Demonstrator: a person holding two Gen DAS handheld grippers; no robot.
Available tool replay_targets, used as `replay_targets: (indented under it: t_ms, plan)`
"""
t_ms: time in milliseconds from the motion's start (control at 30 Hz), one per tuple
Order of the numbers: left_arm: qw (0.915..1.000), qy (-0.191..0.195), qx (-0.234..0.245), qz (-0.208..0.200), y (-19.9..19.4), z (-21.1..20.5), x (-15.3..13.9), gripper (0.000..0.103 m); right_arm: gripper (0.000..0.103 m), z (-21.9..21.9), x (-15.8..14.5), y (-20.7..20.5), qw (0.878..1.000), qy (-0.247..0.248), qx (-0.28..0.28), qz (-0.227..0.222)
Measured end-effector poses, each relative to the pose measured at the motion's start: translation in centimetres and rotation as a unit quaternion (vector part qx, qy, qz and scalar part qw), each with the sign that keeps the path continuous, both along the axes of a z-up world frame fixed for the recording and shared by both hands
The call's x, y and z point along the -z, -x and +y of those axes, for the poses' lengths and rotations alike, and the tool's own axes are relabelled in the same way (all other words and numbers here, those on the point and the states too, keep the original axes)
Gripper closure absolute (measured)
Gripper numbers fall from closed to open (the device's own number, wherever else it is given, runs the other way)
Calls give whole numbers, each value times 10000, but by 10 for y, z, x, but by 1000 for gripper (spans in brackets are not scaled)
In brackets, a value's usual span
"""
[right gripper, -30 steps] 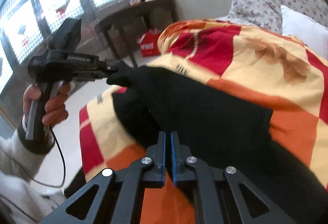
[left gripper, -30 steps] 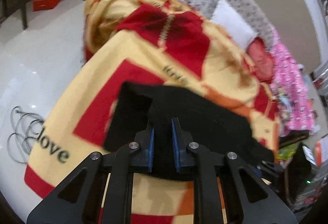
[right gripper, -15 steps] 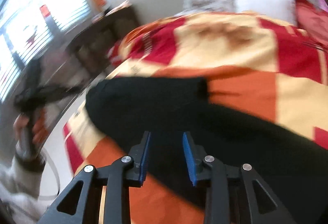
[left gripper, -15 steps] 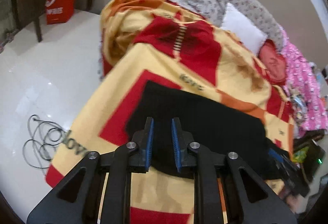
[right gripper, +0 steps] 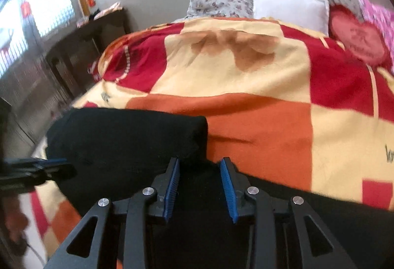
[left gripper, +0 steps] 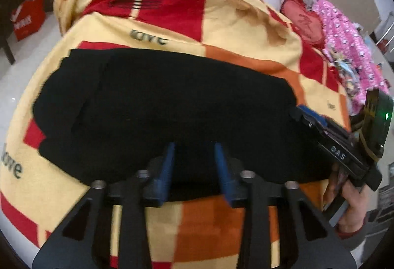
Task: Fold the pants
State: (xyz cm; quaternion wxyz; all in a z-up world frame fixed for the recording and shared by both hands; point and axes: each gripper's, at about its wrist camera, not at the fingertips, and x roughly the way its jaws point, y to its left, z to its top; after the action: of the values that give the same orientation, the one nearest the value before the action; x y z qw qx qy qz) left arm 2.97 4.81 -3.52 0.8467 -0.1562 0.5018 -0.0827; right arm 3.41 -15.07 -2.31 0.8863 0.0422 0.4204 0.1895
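pants laid folded on the blanket, both grippers let go

left wrist view: the black pants (left gripper: 172, 109) are seen lying flat across the checked blanket (left gripper: 246, 30) on the bed, doubled over so that one layer rests on another, the upper layer's edge showing as a faint line at the left. the left gripper (left gripper: 194, 165) is held low over the near edge of the cloth, pointed down at it. its jaws have just been opening; the blue pads (left gripper: 167, 165) stand apart with pants under the gap but nothing pressed between them, which suits a fold that has been set down and released. at the right edge the right gripper (left gripper: 307, 118) is seen at the far end of the cloth, in a hand (left gripper: 352, 205).

right wrist view: the right gripper (right gripper: 200, 182) is poised over the same pants (right gripper: 128, 141), whose folded end lies squarely on an orange check. its jaws have just been opening too, though the gap has hardly grown lately; the pads are apart and clamp nothing. the left gripper (right gripper: 49, 168) shows at the left edge. a white pillow (right gripper: 288, 8) lies well apart at the head of the bed.
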Motion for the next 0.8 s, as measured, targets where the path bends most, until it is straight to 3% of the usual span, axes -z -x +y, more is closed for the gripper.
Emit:
replay_targets:
  t_ms: [133, 300, 367, 467, 533, 800]
  plan:
    - [10000, 3, 7, -52, -1, -3, -7, 61, 68, -62, -20, 42, 9971, -158, 701, -244]
    - [9998, 98, 22, -197, 0, -9, -18, 61, 67, -156, -23, 89, 9744, 774, 2094, -268]
    - [9996, 132, 81, -218, -3, -18, -21, 61, 67, -183, -15, 96, 9666, 777, 2442, -55]
    - [9993, 80, 305, -193, -8, -39, -21, 61, 69, -203, -2, 99, 9664, 507, 2518, 68]
    - [9989, -41, 446, -166, -11, -56, -20, 61, 87, -202, 6, 95, 9712, 475, 2331, 126]
    - [9967, -613, 459, -260, -24, -94, -12, 61, 93, -205, 10, 82, 9683, 757, 2381, 53]
